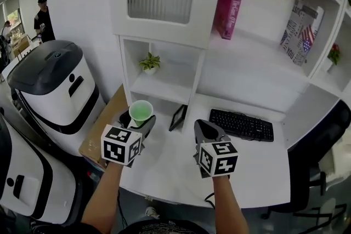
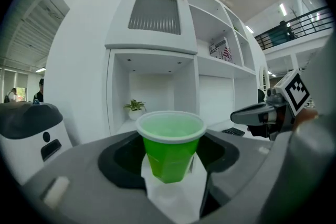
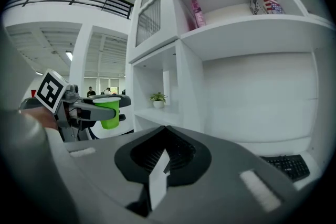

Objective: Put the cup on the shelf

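My left gripper (image 1: 140,119) is shut on a green plastic cup (image 1: 141,112), upright and held above the desk's left end. In the left gripper view the green cup (image 2: 170,149) fills the middle between the jaws, facing the low shelf compartment (image 2: 152,113). The right gripper view shows the cup (image 3: 108,112) at the left. My right gripper (image 1: 208,131) hovers over the desk beside it, shut with nothing in it. The white shelf unit (image 1: 164,79) stands just beyond the cup.
A small potted plant (image 1: 149,63) sits in the low shelf compartment. A black keyboard (image 1: 241,124) and a dark picture frame (image 1: 177,117) lie on the white desk (image 1: 263,172). White machines (image 1: 55,90) stand at the left. A pink box (image 1: 230,3) occupies the upper shelf.
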The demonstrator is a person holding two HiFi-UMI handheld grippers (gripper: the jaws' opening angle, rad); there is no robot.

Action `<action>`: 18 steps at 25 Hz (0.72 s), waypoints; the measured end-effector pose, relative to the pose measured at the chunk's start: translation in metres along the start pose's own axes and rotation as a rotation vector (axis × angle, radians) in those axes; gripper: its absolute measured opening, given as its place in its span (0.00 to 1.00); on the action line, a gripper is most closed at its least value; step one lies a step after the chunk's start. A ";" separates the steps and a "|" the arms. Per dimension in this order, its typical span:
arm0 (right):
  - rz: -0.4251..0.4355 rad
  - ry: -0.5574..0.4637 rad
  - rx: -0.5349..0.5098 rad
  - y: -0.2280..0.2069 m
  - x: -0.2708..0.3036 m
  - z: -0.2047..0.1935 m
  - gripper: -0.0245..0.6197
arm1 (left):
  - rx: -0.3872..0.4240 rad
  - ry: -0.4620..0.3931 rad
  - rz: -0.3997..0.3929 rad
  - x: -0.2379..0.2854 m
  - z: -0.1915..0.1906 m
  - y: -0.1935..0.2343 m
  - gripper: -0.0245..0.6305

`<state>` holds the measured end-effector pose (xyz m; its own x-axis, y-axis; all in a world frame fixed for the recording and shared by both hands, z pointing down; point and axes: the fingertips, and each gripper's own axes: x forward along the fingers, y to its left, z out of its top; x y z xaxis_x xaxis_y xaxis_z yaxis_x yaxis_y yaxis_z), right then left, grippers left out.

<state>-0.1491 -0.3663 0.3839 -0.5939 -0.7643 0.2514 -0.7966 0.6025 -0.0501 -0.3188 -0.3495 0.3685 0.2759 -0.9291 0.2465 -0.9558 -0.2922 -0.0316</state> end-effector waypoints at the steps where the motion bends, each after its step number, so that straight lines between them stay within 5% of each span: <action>1: -0.015 0.000 0.005 0.000 0.001 0.001 0.07 | 0.004 0.001 -0.017 0.003 0.001 0.001 0.49; 18: -0.149 -0.012 0.004 0.007 0.015 0.012 0.07 | 0.079 -0.069 -0.206 0.060 0.048 0.002 0.49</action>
<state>-0.1652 -0.3762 0.3752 -0.4704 -0.8479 0.2446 -0.8764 0.4813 -0.0173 -0.2989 -0.4168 0.3370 0.4734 -0.8603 0.1890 -0.8683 -0.4919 -0.0642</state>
